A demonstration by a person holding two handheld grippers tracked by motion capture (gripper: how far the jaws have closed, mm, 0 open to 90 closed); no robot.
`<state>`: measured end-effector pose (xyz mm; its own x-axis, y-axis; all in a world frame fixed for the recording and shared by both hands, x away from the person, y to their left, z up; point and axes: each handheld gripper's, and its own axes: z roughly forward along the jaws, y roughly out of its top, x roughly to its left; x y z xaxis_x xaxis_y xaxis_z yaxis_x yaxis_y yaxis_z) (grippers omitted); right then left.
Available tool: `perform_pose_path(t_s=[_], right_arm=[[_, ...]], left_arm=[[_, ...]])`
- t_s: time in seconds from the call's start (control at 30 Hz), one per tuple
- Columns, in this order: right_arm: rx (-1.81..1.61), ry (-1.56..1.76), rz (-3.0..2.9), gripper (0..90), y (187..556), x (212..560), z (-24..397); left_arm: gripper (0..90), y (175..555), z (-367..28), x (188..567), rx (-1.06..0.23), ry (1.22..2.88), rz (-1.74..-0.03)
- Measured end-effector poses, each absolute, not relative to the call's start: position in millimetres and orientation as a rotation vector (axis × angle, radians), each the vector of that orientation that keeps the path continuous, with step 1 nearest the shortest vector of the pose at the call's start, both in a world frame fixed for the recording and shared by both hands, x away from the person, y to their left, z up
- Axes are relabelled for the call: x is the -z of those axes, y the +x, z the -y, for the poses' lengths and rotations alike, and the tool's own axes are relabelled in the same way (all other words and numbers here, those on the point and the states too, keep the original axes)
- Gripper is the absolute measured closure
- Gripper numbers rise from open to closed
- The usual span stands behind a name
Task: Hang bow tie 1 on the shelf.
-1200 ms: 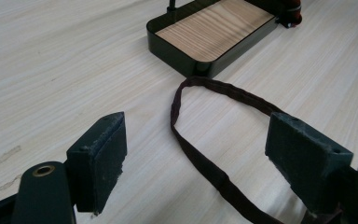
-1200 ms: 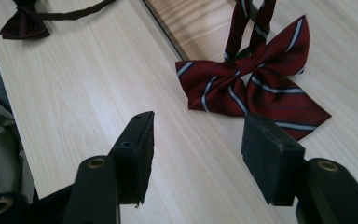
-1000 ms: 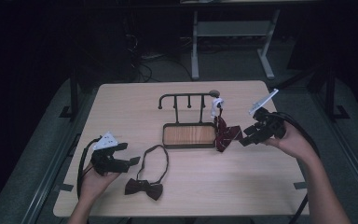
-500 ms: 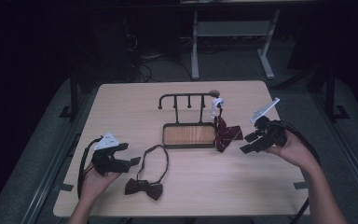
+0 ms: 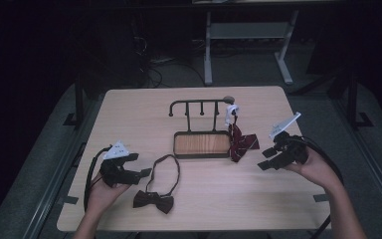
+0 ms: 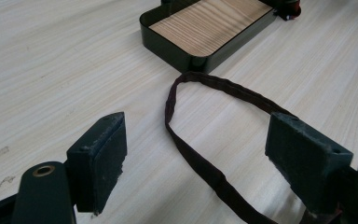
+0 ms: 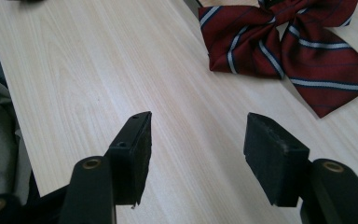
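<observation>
Dark brown bow tie (image 5: 153, 201) lies nearest you on the pale wood table (image 5: 129, 107), knot end close to the front edge, its strap loop (image 5: 168, 169) running away toward the tray. Your left gripper (image 5: 142, 174) sits just left of that loop, jaws wide, gripping nothing. In the left gripper view the strap loop (image 6: 200, 140) curves across the gap between the two pads; it passes near the right pad (image 6: 303, 161) and stands clear of the left pad (image 6: 100, 156), flat on the table, not pinched.

Your right gripper (image 5: 267, 158) is at the table's right side, jaws wide, nothing between them. In the right gripper view the pads (image 7: 135, 149) frame bare wood. The striped red bow tie (image 7: 284, 46) lies beyond the fingertips, up and to the right, well apart from both pads. From the high view that red bow tie (image 5: 239, 143) droops beside the tray's right end, just left of your right gripper, no contact.

Farther back: the dark-rimmed tray with wood floor (image 5: 178, 135) at mid-table, and the black hook rack (image 5: 199, 103) rising behind it. A white tag (image 5: 231, 110) hangs at the rack's right end, above the red tie.
</observation>
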<state>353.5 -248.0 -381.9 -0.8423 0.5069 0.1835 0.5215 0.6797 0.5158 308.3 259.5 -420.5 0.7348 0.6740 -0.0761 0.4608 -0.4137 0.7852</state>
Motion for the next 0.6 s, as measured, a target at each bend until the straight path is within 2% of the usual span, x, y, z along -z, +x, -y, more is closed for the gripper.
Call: perform_pose_path(t_s=[0.6], right_arm=[[0.881,-0.902,2.863,36.7,340,392,251]], left_arm=[[20.8,309,-259,421,-0.309,2.082,-0.855]])
